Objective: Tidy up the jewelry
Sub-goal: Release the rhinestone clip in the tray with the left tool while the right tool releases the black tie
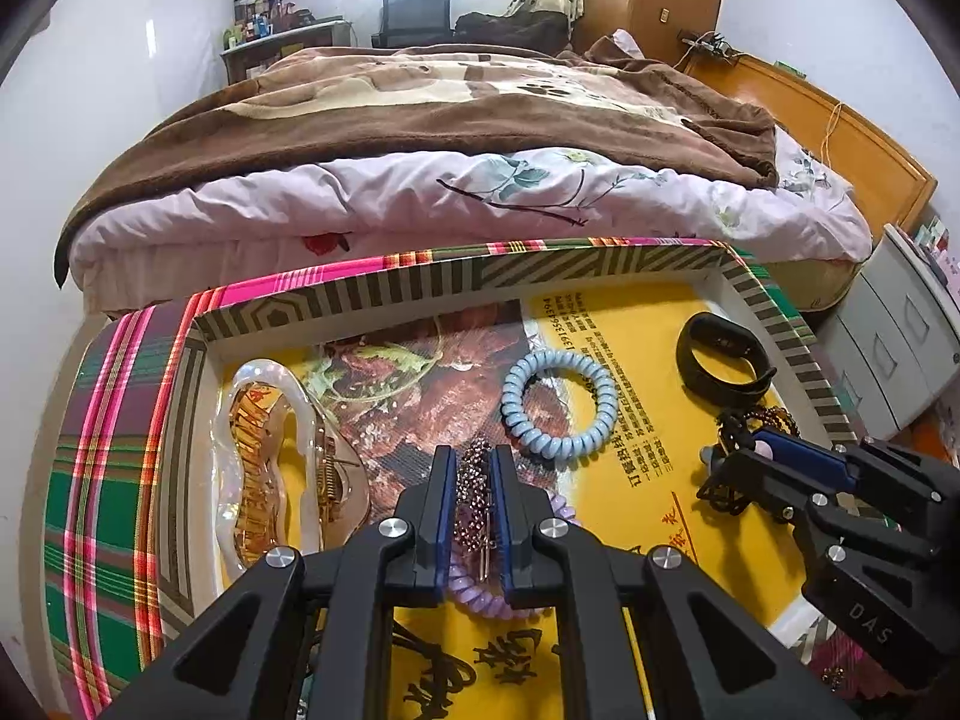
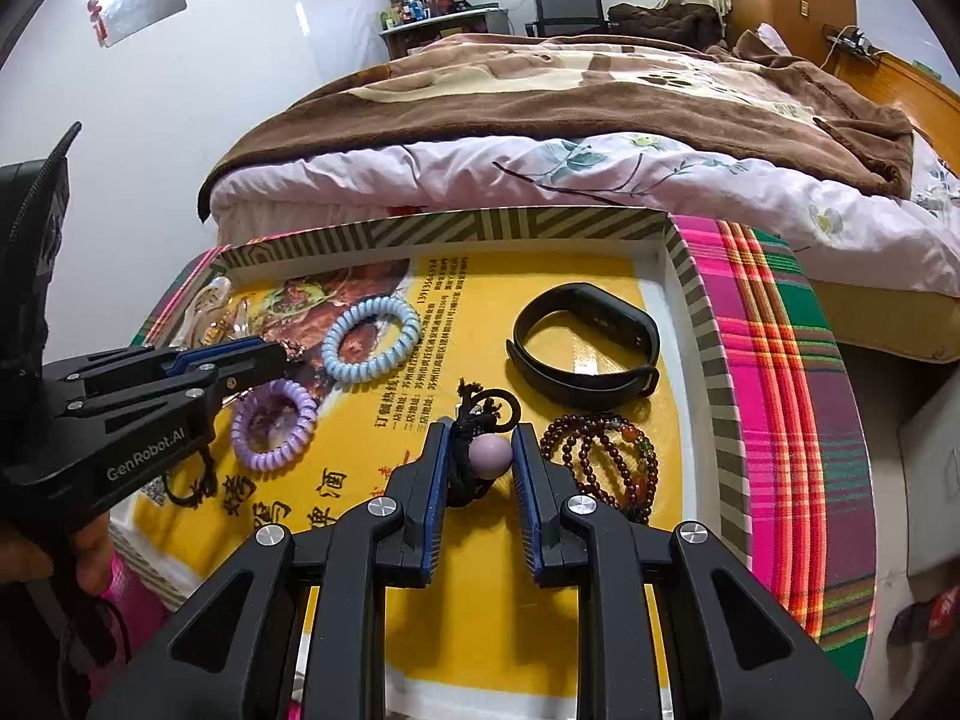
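Left hand-held gripper (image 1: 474, 468), bottom centre of the left wrist view: jaws clamped tight on a purple beaded hair clip (image 1: 474, 480), held over the tray (image 1: 420, 282). In the right wrist view the same gripper comes in from the left edge, tips near the blue coil tie.

Right hand-held gripper (image 2: 480, 450), bottom centre of its own view: jaws part closed, gripping a black cord charm with a mauve bead (image 2: 492, 453); the bead sits between the blue pads, the cord bunched against the left pad. In the left wrist view it shows at right of frame.

Tray contents, right wrist view:
- blue coil hair tie (image 2: 371, 338), centre-left, flat on the yellow printed liner (image 2: 480, 630)
- purple coil hair tie (image 2: 273, 423), lower left of the blue one, just below the left gripper's tips
- black fitness band (image 2: 585, 345), centre-right, near the right wall
- dark red bead bracelet (image 2: 606, 462), just right of the right gripper's finger, below the band
- clear hair claw (image 1: 270, 462) with gold inner, left side of the tray in the left wrist view

Tray sits on a plaid cloth (image 2: 792, 390). Bed (image 2: 570, 120) with brown blanket fills the upper frame.
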Demonstrator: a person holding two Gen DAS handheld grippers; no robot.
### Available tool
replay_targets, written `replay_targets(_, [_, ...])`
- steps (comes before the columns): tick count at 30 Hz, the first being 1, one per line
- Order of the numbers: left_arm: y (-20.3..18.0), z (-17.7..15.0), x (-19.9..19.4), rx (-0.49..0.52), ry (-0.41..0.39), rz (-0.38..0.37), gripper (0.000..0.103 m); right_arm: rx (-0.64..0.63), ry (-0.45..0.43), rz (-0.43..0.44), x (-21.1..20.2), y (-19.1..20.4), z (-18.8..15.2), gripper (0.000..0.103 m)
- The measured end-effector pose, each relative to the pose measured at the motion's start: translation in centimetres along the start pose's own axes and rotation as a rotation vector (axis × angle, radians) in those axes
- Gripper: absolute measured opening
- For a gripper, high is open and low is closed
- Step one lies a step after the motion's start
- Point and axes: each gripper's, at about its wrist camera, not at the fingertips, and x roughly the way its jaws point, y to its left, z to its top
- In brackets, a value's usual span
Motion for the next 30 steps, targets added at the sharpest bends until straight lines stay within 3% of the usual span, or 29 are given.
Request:
replay_targets(5, [0.2,0.1,0.2,-0.010,0.006,0.004,0.012,0.006,-0.001,-0.004,0.2,0.0,0.2,0.022])
replay_targets(7, [0.3,0.1,0.3,-0.015,0.009,0.001,0.017,0.006,-0.003,-0.004,0.2,0.0,0.2,0.022])
replay_targets(9, [0.4,0.0,0.2,-0.017,0.011,0.001,0.033,0.009,-0.004,-0.006,0.1,0.0,0.1,0.023])
replay_targets(11, [0.5,-0.1,0.1,-0.019,0.013,-0.005,0.042,0.014,-0.005,-0.007,0.2,0.0,0.1,0.024])
replay_targets(14, [0.5,-0.3,-0.4,-0.021,0.008,-0.003,0.044,0.025,-0.010,-0.008,-0.1,-0.1,-0.1,0.028])
replay_targets(18, [0.4,-0.7,-1.7,-0.015,-0.011,-0.005,0.057,0.033,-0.032,0.005,-0.9,0.0,-0.4,0.033])
replay_targets(21, [0.2,-1.0,-3.1,-0.009,-0.028,-0.007,0.058,0.037,-0.054,0.001,-1.8,0.2,-0.6,0.039])
replay_targets(30, [-0.1,-3.1,-7.3,-0.008,-0.065,-0.018,0.059,0.050,-0.092,0.008,-5.1,1.0,-1.9,0.039])
